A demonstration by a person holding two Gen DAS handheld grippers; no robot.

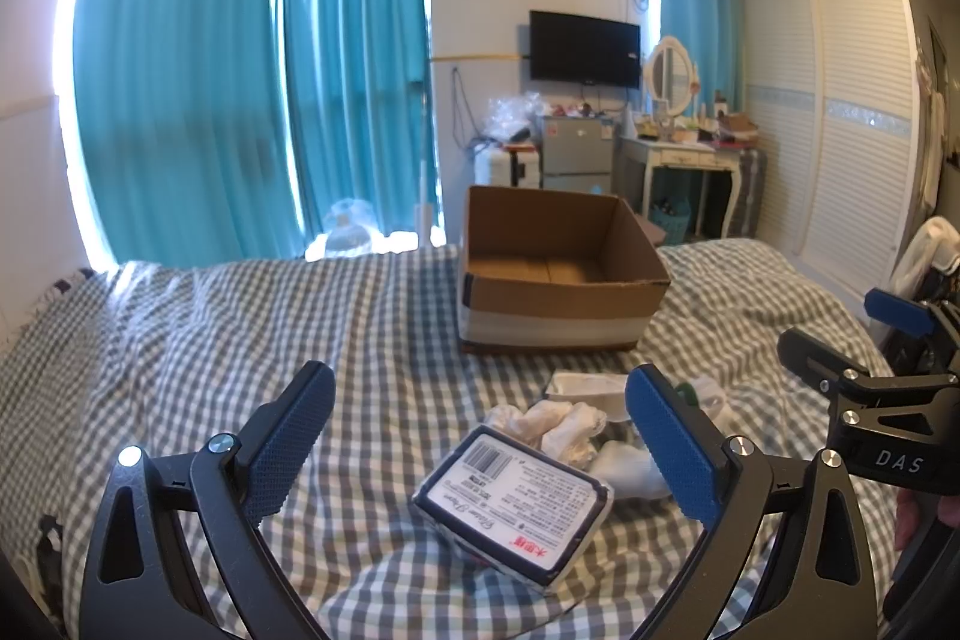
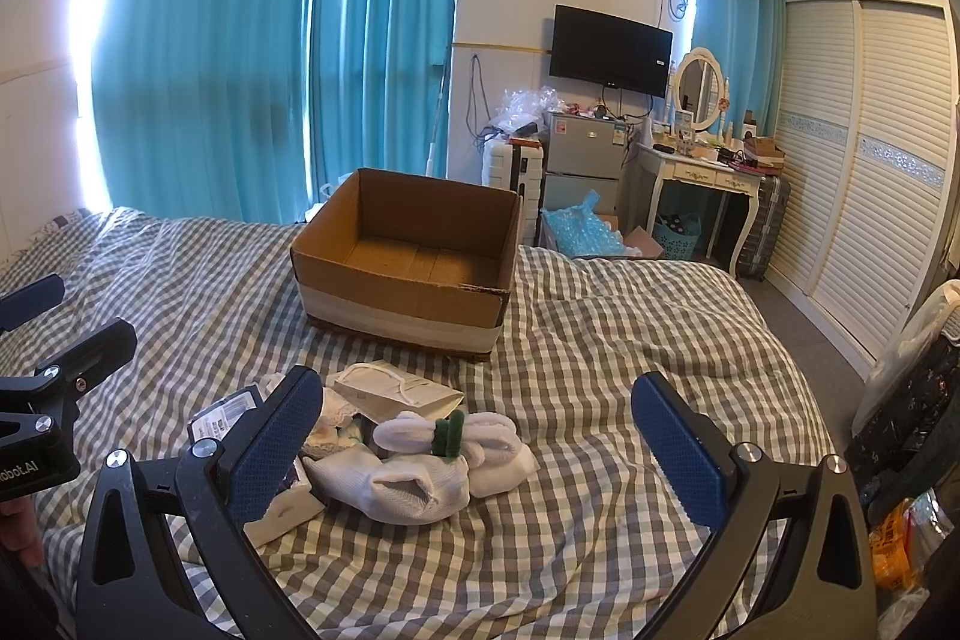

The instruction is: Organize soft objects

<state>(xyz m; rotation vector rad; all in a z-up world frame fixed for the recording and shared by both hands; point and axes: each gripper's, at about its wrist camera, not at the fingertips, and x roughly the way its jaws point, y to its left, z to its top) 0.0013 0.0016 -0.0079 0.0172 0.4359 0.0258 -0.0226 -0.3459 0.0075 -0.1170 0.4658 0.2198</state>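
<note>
An open, empty cardboard box (image 1: 564,274) stands on the checked bed (image 1: 240,328); it also shows in the right wrist view (image 2: 408,274). Near me lies a pile of soft things: a navy tissue pack (image 1: 516,502), crumpled white socks (image 1: 564,427), a white packet (image 2: 396,391), a white sock (image 2: 396,484) and a white rolled cloth with a green band (image 2: 450,436). My left gripper (image 1: 480,436) is open and empty above the tissue pack. My right gripper (image 2: 480,442) is open and empty above the socks, and shows at the right of the left wrist view (image 1: 864,340).
Teal curtains (image 1: 240,70) hang behind the bed. A small fridge (image 2: 579,160), a white dressing table (image 2: 708,178) and a white wardrobe (image 2: 864,160) stand beyond the bed's far end. Bags (image 2: 900,430) lie at the bed's right edge.
</note>
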